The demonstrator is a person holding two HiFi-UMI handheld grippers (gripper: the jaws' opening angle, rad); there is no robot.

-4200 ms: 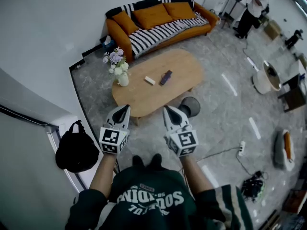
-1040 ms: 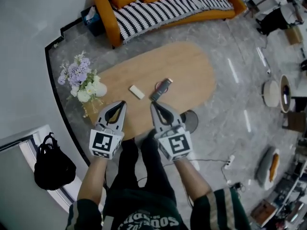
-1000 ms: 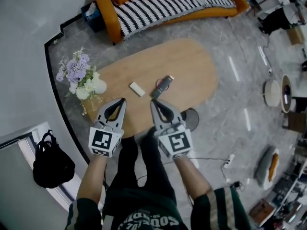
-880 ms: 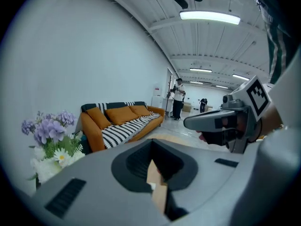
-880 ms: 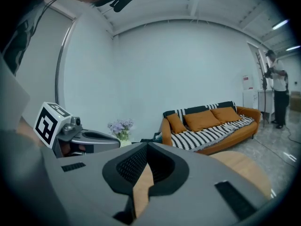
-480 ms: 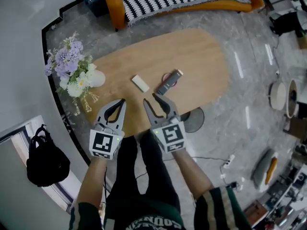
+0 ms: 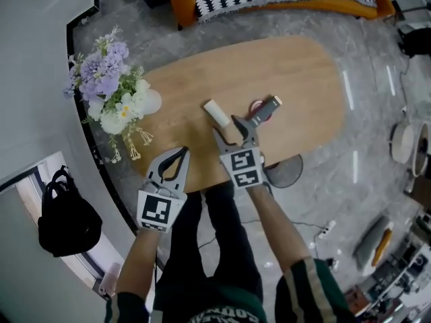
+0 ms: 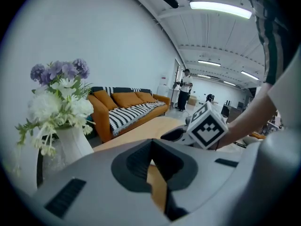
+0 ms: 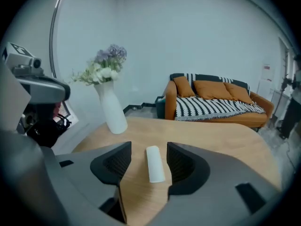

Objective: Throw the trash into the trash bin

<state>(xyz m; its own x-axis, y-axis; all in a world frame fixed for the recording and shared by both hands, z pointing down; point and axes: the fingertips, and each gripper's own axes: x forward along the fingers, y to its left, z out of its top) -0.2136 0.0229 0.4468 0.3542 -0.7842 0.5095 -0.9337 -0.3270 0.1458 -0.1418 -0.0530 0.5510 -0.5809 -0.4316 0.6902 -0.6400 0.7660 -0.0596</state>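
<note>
Between the right claw's (image 7: 226, 126) just-opened jaws, its view shows an untouched white roll (image 9: 154, 164).

I'm looking at a table (image 7: 296, 79) in smooth, matt light wood. The white roll (image 7: 217, 113) on it is reading as matt paper. The vase (image 9: 111, 112) on it is looking smooth and white, and the floor (image 7: 363, 173) around it is shining like polished grey stone.
</note>
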